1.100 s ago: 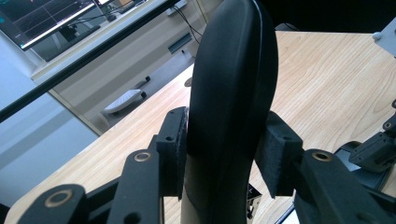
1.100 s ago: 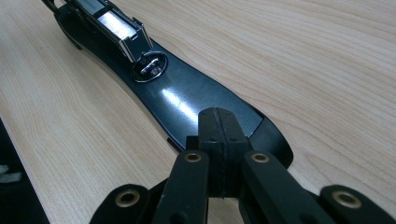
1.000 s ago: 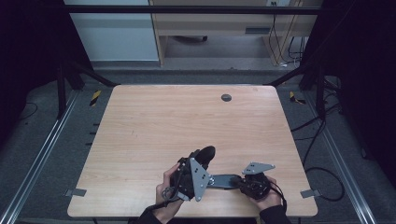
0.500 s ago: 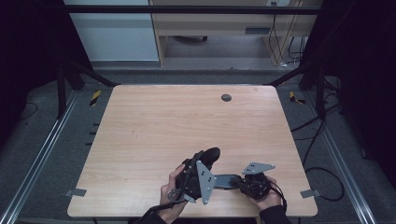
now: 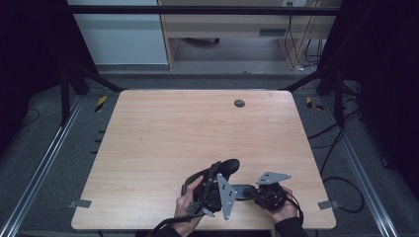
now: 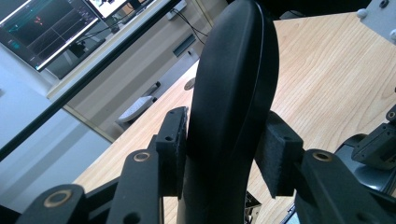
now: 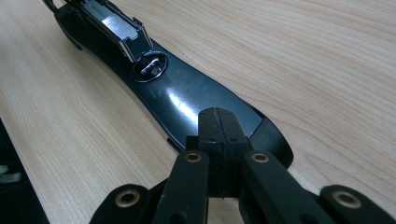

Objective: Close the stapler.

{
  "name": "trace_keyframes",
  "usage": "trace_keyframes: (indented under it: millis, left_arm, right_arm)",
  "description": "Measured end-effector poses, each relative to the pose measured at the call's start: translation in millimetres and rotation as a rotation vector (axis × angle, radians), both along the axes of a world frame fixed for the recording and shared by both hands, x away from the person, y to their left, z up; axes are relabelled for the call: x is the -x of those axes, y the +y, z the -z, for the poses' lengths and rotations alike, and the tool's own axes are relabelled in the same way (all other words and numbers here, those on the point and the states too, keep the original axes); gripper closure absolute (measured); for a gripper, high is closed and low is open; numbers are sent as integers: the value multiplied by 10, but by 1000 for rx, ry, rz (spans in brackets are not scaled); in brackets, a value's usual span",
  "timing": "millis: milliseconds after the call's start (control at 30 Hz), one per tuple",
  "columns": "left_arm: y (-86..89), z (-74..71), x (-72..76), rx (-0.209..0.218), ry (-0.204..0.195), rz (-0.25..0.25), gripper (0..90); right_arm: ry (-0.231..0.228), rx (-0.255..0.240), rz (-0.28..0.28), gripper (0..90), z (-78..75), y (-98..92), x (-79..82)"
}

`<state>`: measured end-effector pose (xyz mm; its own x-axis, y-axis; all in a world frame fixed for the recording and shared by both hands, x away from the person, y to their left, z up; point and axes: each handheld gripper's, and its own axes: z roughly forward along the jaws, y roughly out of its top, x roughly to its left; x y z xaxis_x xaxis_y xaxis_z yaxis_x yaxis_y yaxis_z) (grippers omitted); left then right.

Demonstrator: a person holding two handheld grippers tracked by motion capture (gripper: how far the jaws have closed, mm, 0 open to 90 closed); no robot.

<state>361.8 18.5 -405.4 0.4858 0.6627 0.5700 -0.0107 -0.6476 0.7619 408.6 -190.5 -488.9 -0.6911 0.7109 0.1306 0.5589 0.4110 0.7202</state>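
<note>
A black stapler lies open at the near edge of the table [image 5: 163, 133]. Its curved top arm [image 5: 228, 167] is raised, and my left gripper [image 5: 217, 177] is shut on it. In the left gripper view both pads [image 6: 173, 144] press on the sides of that arm [image 6: 233, 79]. The flat base [image 5: 242, 191] lies on the wood. My right gripper [image 5: 253, 191] is shut with nothing between its jaws. In the right gripper view its closed tips [image 7: 218, 126] rest on the base's rear end [image 7: 187, 102]. The metal magazine [image 7: 119, 25] and round anvil [image 7: 149, 67] lie beyond.
A small round grommet [image 5: 239, 103] sits in the far part of the tabletop. Metal frame rails [image 5: 44, 163] run along both sides, and cables [image 5: 341, 143] trail on the floor at the right. A desk and monitors [image 6: 42, 28] stand beyond the table.
My left gripper, with the stapler's top arm in it, has shifted a little to the right and toward the right gripper. The right gripper and the base have stayed put.
</note>
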Motion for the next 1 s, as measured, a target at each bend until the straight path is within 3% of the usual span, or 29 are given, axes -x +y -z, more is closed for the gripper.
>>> trace_keyframes:
  millis: [1000]
  left_arm:
    - [-224,200,20,-102,-43,10,557]
  right_arm:
    - [7,-4,10,900,-3,-44,3]
